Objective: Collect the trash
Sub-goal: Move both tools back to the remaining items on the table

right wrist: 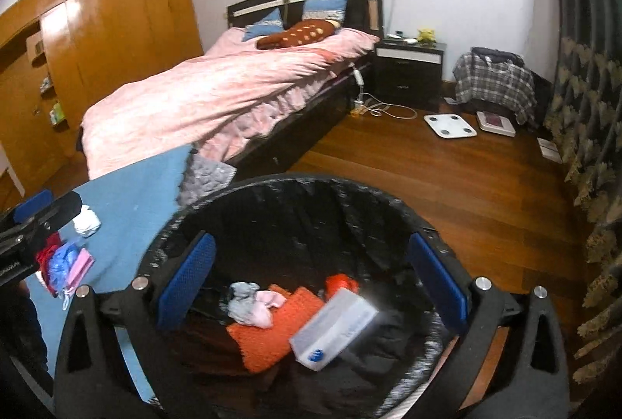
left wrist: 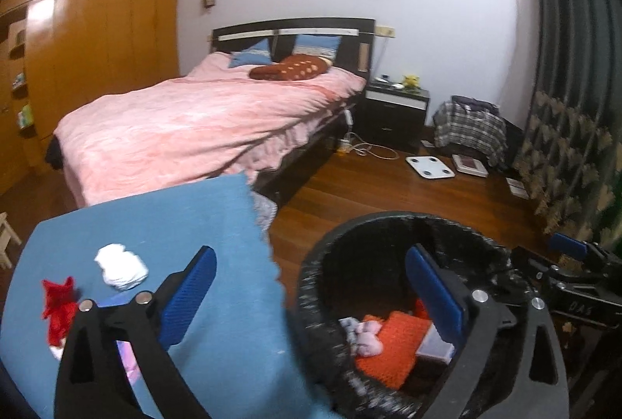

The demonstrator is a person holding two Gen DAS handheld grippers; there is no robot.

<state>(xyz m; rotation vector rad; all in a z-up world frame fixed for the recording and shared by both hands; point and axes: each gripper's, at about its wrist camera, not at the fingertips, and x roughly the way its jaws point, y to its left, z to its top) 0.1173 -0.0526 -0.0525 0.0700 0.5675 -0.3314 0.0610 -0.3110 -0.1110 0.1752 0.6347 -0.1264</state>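
A black-lined trash bin (right wrist: 350,201) stands on the wood floor beside a blue-covered table (left wrist: 217,224). Inside lie an orange cloth (right wrist: 272,333), crumpled paper (right wrist: 248,302) and a white plastic box (right wrist: 334,329), which looks blurred. My right gripper (right wrist: 311,286) is open and empty above the bin mouth. My left gripper (left wrist: 311,298) is open and empty, straddling the table edge and the bin rim (left wrist: 311,263). On the table lie a white crumpled tissue (left wrist: 120,265), a red wrapper (left wrist: 58,302) and pink and blue scraps (right wrist: 70,263).
A bed with a pink cover (left wrist: 186,127) stands behind the table. A dark nightstand (left wrist: 394,107), a white scale (left wrist: 429,166) and cables (left wrist: 369,148) are on the floor beyond. A patterned curtain (left wrist: 563,162) hangs at right, a wooden wardrobe (left wrist: 97,49) at left.
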